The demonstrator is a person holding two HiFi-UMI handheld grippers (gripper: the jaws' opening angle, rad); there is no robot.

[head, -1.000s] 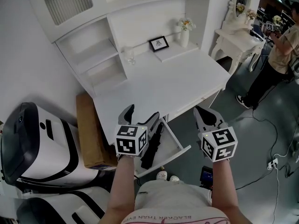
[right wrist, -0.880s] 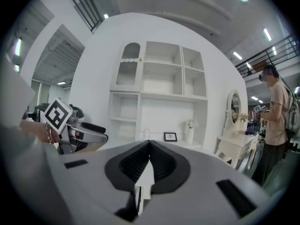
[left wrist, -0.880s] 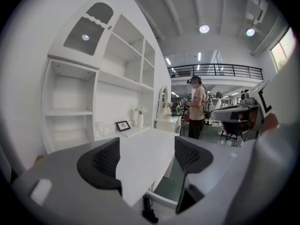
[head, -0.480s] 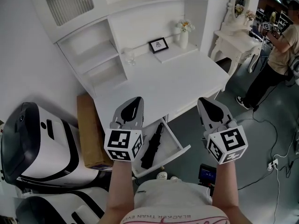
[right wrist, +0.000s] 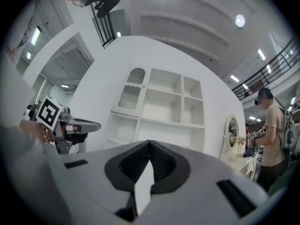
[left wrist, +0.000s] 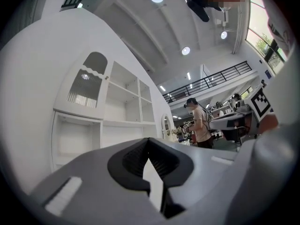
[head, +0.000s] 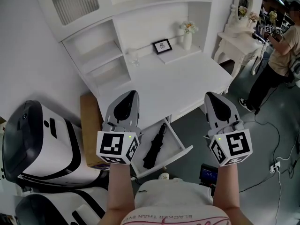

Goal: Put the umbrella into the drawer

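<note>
The black folded umbrella (head: 154,146) lies in the open white drawer (head: 185,150) under the desk (head: 183,81). Both grippers are held up in front of the desk, above the drawer and apart from the umbrella. My left gripper (head: 131,93) has just been closing; its jaws now meet with nothing between them, as the left gripper view (left wrist: 149,140) also shows. My right gripper (head: 210,95) is shut and empty too, its fingers pressed together in the right gripper view (right wrist: 149,142).
On the desk's back stand a picture frame (head: 161,46), a vase of flowers (head: 187,35) and a glass (head: 134,56). A cardboard box (head: 89,121) and a white-and-black machine (head: 33,139) sit left of the desk. A person (head: 281,50) stands far right beside a dressing table (head: 236,36).
Both grippers have risen from just over the drawer to desk height. The left jaws, open a second ago, have closed. The umbrella stays in the drawer.
</note>
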